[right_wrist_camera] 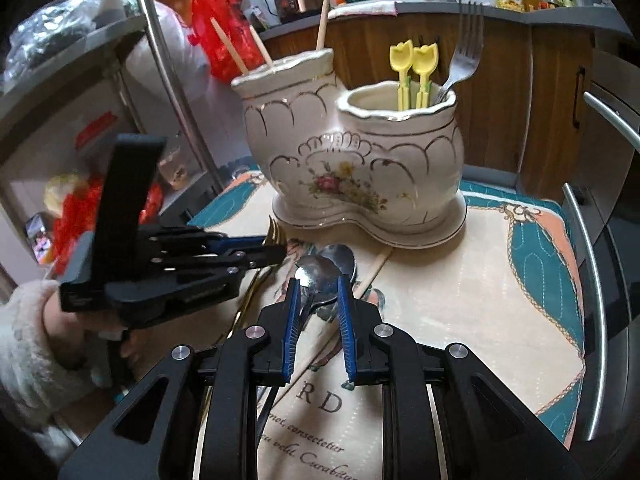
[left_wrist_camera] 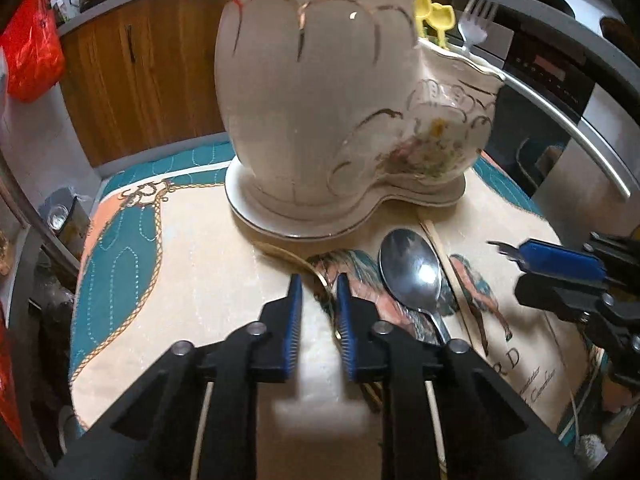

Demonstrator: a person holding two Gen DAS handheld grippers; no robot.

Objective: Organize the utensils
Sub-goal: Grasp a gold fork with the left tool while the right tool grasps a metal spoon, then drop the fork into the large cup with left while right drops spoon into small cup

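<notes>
1. Cream ceramic, trimmed in gold and painted with flowers, made up the two-pocket utensil holder (right_wrist_camera: 356, 160) that stood on a matching plate (left_wrist_camera: 280, 224) at the far side of the bench (right_wrist_camera: 460, 300), which was covered by a printed teal and peach cloth (left_wrist_camera: 120, 240).
2. Three wooden chopsticks (right_wrist_camera: 230, 50) stood in the taller pocket; two yellow tulip-topped picks (right_wrist_camera: 412, 68) and a steel fork (right_wrist_camera: 464, 48) stood in the lower one.
3. On the cloth in front of the holder lay a steel spoon (left_wrist_camera: 412, 276), with a loose wooden chopstick (left_wrist_camera: 444, 256) just beside it.
4. A gold-coloured fork (left_wrist_camera: 304, 264) lay to the other side of the spoon, its tines toward the holder.
5. The left gripper (left_wrist_camera: 318, 292) hung low over the gold fork, its jaws spread with a gap between the blue pads; the fork's handle ran under that gap, and contact could not be told.
6. The right gripper (right_wrist_camera: 318, 292) had its jaws spread around a second spoon (right_wrist_camera: 316, 280), whose bowl sat between the fingertips above the first spoon; whether the pads pressed on it could not be told.
7. A hand in a fuzzy white sleeve (right_wrist_camera: 32, 344) held the left gripper in the right wrist view.
</notes>
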